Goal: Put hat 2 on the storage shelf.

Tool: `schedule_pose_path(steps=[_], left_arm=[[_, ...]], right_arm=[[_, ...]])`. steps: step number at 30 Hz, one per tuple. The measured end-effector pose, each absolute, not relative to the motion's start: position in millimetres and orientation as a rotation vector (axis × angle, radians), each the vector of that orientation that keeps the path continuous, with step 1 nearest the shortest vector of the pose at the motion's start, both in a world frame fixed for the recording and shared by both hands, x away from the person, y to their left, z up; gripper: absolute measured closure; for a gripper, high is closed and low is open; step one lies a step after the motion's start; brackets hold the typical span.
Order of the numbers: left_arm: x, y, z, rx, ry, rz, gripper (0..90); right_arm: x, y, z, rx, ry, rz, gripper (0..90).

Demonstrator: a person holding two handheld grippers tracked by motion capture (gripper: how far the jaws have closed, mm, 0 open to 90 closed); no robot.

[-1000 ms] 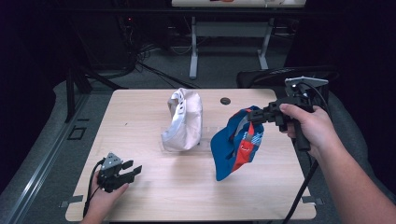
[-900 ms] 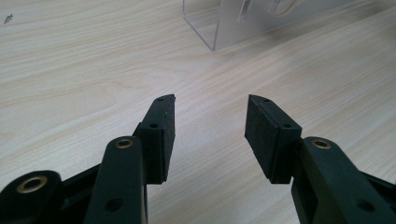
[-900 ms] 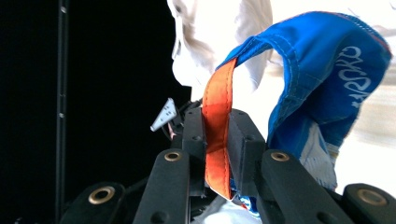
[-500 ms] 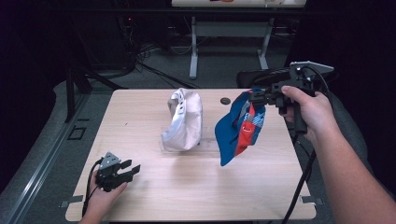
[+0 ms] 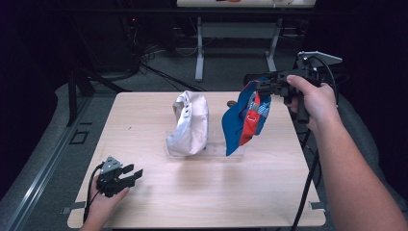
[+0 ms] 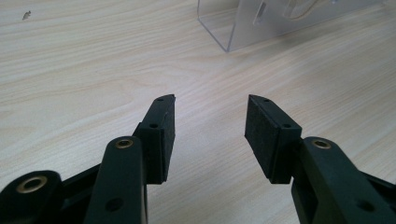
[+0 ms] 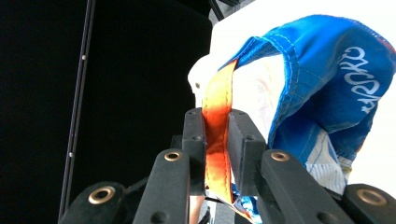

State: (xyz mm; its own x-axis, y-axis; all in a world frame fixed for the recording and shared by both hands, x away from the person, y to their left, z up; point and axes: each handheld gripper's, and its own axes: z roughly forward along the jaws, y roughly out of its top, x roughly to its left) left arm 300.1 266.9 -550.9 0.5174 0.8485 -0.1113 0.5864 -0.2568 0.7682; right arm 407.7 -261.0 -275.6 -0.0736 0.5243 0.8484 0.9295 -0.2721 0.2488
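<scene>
A blue cap (image 5: 243, 120) with a red-orange panel hangs in the air above the table's right half. My right gripper (image 5: 262, 87) is shut on its orange band (image 7: 215, 140), seen pinched between the two pads in the right gripper view, with the blue cap (image 7: 327, 88) draping to the right. A beige cap (image 5: 190, 122) stands on a clear plastic stand (image 5: 211, 150) at the table's middle. My left gripper (image 5: 135, 174) rests at the front left of the table, open with nothing between its pads (image 6: 210, 135).
The wooden table (image 5: 144, 110) has bare surface at left and front. The clear plastic stand (image 6: 243, 23) lies ahead of the left gripper. A small dark round object (image 5: 231, 103) sits near the far edge behind the blue cap. A cable (image 5: 308, 183) trails from the right gripper.
My right gripper has lifted the blue cap up and toward the far right. The left gripper has not moved.
</scene>
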Motion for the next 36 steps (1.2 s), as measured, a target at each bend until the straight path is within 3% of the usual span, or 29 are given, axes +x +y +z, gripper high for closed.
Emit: schedule_pose_path(steps=[21,36], left_arm=[[301.1,266.8,-552.2,1.96,1.168,0.422,53.1],[301.4,268.7,-551.5,1.966,1.17,0.419,53.1]], right_arm=[[441.0,-258.9,-285.5,-1.866,-1.53,-1.318,78.4],[443.0,-255.8,-290.6,-1.877,-1.565,-1.27,78.3]])
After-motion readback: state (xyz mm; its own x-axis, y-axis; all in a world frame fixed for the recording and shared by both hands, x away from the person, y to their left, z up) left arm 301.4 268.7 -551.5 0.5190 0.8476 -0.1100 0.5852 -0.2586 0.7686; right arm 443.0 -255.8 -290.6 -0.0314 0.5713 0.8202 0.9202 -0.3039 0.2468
